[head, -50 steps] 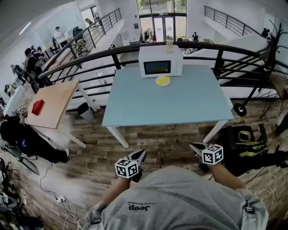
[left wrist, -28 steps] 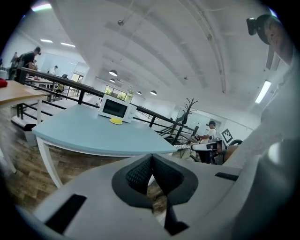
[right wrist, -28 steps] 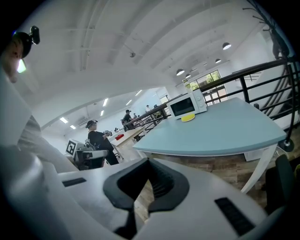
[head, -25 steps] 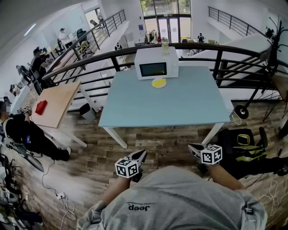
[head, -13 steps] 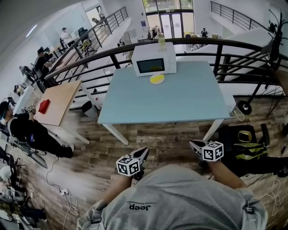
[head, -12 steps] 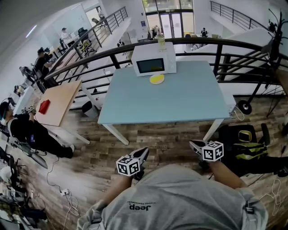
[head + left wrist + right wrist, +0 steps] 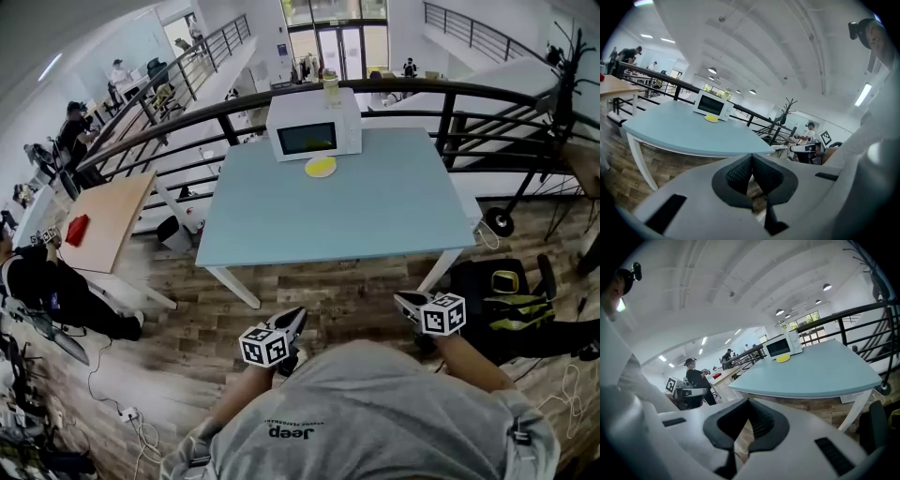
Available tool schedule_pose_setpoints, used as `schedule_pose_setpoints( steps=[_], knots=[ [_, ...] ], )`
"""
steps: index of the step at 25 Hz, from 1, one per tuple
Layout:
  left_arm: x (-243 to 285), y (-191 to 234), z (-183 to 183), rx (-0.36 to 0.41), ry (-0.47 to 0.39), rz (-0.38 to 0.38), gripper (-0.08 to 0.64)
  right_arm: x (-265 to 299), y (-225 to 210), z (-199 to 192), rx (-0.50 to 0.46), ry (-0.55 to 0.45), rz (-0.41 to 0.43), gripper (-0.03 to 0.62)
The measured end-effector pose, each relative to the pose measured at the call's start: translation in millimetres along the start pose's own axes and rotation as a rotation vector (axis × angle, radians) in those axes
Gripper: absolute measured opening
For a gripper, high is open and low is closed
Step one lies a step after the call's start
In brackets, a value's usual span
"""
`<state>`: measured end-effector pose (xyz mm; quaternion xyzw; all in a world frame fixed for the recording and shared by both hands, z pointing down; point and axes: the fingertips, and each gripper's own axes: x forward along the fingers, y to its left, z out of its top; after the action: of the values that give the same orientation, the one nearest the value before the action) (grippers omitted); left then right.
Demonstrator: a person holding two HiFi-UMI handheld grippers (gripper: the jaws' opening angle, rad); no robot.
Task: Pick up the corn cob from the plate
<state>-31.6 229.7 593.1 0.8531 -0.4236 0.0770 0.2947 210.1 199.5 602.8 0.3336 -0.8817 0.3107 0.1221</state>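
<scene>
Head view: table (image 7: 375,216) and plate (image 7: 321,167) shifted slightly left.

Grey Jeep-print tee (image 7: 366,412); left gripper (image 7: 296,319), right gripper (image 7: 403,302): pale grey shells, black ribbed pads (image 7: 736,174), black-white marker cube (image 7: 263,346) behind each.

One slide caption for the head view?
Left hand-held gripper and right hand-held gripper, shut, before table with microwave and yellow plate.
</scene>
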Motion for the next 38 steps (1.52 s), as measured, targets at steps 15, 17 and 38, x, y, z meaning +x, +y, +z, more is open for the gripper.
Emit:
schedule_pose_setpoints(
  steps=[15, 17, 38],
  knots=[
    [4, 154, 97, 0.035, 0.026, -0.143, 0.018, 139, 43, 73, 0.008, -0.018, -0.129, 0.015],
    [2, 172, 107, 0.038, 0.027, -0.16, 0.018, 156, 49, 80, 0.01, -0.015, -0.145, 0.015],
    [-9, 297, 149, 0.022, 0.037, -0.187, 0.018, 264, 58, 127, 0.029, 0.01, -0.212, 0.015]
  ],
)
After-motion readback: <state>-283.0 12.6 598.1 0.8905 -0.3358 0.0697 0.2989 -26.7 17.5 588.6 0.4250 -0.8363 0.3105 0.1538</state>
